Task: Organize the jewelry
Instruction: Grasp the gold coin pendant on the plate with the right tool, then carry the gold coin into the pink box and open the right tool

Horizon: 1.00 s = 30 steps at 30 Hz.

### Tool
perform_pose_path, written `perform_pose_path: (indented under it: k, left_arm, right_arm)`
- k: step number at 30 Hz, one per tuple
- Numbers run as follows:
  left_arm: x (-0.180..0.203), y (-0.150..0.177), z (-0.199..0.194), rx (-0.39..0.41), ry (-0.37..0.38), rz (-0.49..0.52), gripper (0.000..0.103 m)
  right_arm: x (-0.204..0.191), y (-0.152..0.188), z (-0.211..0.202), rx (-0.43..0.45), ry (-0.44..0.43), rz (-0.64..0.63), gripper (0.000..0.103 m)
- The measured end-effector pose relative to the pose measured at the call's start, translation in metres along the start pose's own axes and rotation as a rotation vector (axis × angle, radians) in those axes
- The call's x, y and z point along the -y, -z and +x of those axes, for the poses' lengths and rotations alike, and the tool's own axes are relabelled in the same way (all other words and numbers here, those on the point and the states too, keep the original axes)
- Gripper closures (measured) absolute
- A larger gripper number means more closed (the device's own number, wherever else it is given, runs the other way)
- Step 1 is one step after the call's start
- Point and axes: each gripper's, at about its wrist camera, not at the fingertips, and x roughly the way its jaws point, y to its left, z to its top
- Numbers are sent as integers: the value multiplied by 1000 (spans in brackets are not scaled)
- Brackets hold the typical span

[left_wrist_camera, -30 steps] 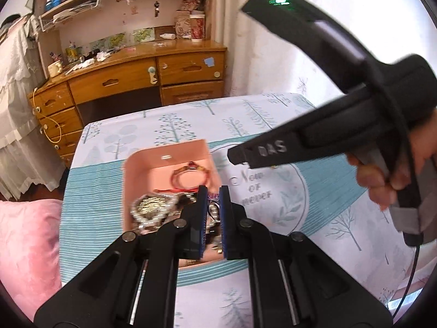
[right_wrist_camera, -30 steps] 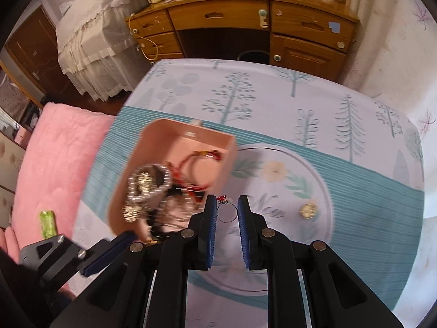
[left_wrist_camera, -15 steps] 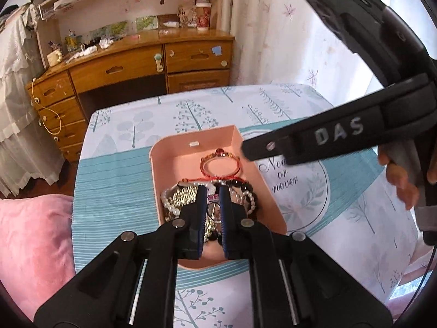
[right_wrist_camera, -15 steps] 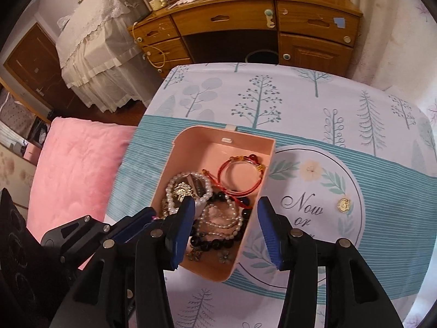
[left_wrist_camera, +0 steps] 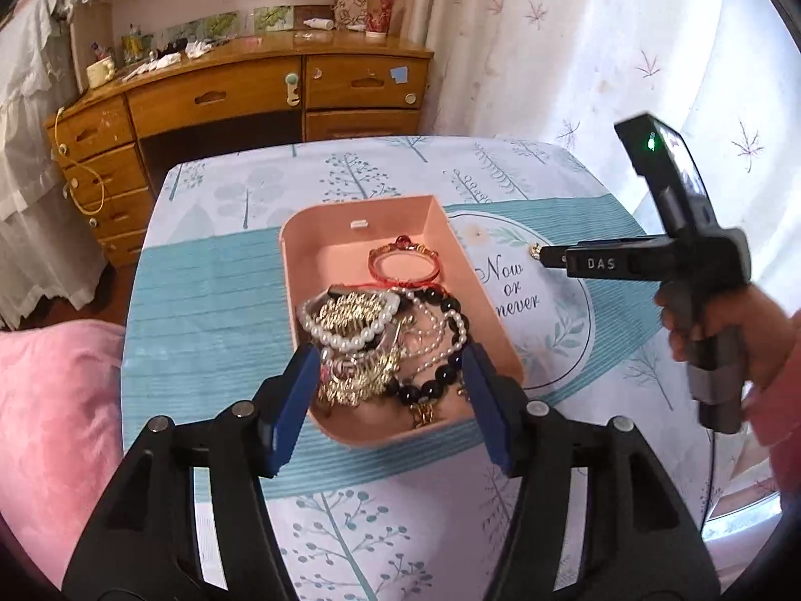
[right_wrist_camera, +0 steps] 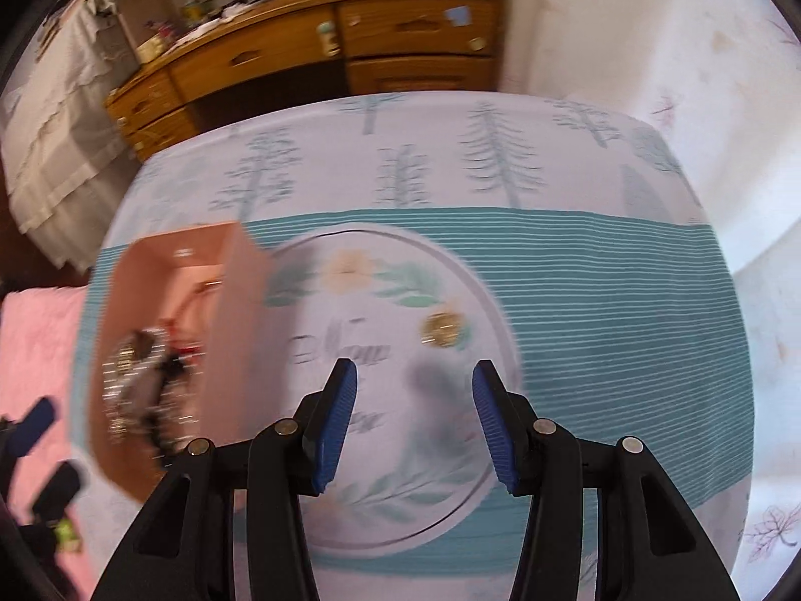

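A pink box (left_wrist_camera: 440, 223) on the table holds a red bangle (left_wrist_camera: 403, 263), a pearl bracelet (left_wrist_camera: 345, 335), black beads (left_wrist_camera: 440, 375) and gold pieces. My left gripper (left_wrist_camera: 390, 375) is open and empty, just above the box's near end. My right gripper (right_wrist_camera: 413, 395) is open and empty over the round printed mat (right_wrist_camera: 480, 300), to the right of the box (right_wrist_camera: 165, 300). A small gold piece (right_wrist_camera: 441, 329) lies on the mat just beyond its fingertips; it also shows in the left wrist view (left_wrist_camera: 534, 249) at the tip of the right gripper body (left_wrist_camera: 646, 263).
The table wears a tree-print cloth with a teal band (left_wrist_camera: 200, 290). A wooden desk (left_wrist_camera: 250, 95) stands beyond the far edge. A pink cushion (left_wrist_camera: 50, 425) lies to the left. A white curtain (left_wrist_camera: 575, 50) hangs at the right.
Both grippers have opened. The ring held by my right gripper is gone from it. My right gripper has swung right from the box to over the mat, near the gold piece.
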Motion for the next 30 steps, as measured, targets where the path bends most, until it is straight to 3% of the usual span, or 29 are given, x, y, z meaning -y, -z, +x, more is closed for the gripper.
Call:
perform_pose_path:
  k: [4, 10, 16, 22, 30]
  left_arm:
    - [-1, 4, -3, -7, 13, -24, 47]
    - [5, 5, -5, 3, 30, -17, 47]
    - [8, 2, -6, 17, 50, -42, 47]
    - [3, 5, -12, 38, 10, -79, 47]
    - [-9, 21, -18, 17, -54, -119, 47]
  right_arm:
    - [9, 5, 10, 63, 51, -10, 54]
    - [4, 0, 28, 50, 61, -33, 54]
    - [-11, -4, 42, 26, 61, -53, 67]
    - [-7, -11, 48, 30, 47, -20, 83]
    - [-13, -9, 37, 43, -22, -20, 83]
